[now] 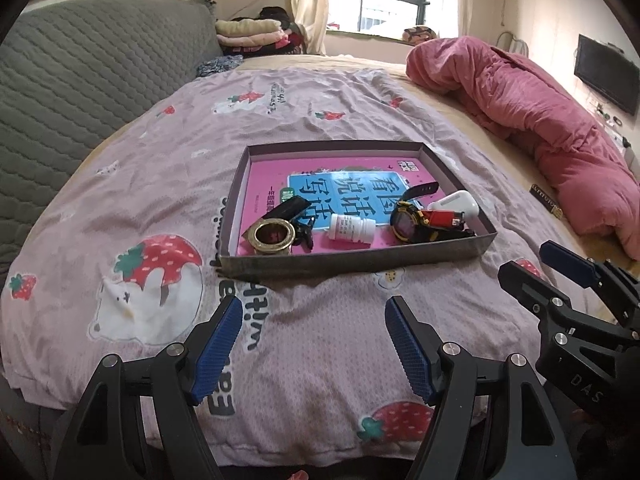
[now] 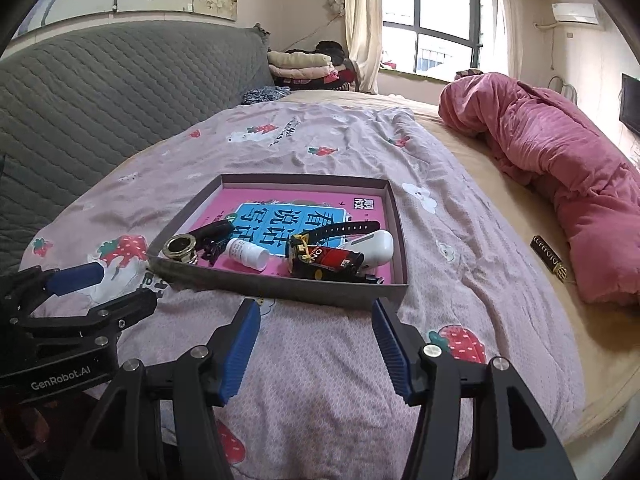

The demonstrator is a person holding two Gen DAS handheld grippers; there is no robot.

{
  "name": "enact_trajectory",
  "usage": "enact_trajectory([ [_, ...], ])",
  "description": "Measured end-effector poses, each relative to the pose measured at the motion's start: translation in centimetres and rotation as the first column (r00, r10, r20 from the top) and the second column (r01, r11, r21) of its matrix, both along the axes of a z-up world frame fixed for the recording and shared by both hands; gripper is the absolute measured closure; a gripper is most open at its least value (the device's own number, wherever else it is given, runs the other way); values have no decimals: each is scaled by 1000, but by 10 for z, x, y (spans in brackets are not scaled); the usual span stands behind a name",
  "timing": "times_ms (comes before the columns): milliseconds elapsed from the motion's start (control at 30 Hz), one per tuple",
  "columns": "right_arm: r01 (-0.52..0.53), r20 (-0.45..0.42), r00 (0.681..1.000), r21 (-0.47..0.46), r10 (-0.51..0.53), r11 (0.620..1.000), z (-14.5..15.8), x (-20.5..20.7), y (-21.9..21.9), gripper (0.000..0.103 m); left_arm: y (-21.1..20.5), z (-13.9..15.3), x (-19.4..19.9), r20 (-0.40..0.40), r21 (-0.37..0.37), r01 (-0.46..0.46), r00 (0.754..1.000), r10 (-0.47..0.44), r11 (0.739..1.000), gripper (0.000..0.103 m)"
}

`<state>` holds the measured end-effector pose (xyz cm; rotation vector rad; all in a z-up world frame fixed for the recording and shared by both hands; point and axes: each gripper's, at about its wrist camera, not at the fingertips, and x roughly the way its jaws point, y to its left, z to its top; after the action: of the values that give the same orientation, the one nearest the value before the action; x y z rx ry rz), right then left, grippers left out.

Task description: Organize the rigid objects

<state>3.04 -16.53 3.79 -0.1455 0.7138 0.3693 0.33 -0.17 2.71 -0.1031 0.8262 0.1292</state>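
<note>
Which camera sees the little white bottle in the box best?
The left wrist view: the white bottle lies side-on there, label and cap showing. In the right wrist view it looks smaller and points its cap end toward the camera.

Bedsheet (image 1: pixel 320 312) betw. tools & tray wall (image 1: pixel 352 262) bare; tray's near end crowded w/ items.

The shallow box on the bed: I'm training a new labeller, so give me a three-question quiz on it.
1. True or false: the white pill bottle lies on its side inside the box.
2. Which sits nearest the box's left corner? A) gold ring-shaped piece B) white earbud case C) red lighter
3. Is either the left gripper or right gripper holding anything?

Key: 1 true; 2 A; 3 no, both open and empty.
</note>
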Motion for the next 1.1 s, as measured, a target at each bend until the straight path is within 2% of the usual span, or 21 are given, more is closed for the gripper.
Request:
enact_trajectory([
  [333,1,-1,1000,8,-1,1000,-1,-17,-4,45,2,-5,-3,-22,-2,-34,999,34,999,28],
  [1100,31,-65,997,-19,-32,999,-36,-3,-1,45,1,-34,8,-50,3,-27,998,27,1000,28],
])
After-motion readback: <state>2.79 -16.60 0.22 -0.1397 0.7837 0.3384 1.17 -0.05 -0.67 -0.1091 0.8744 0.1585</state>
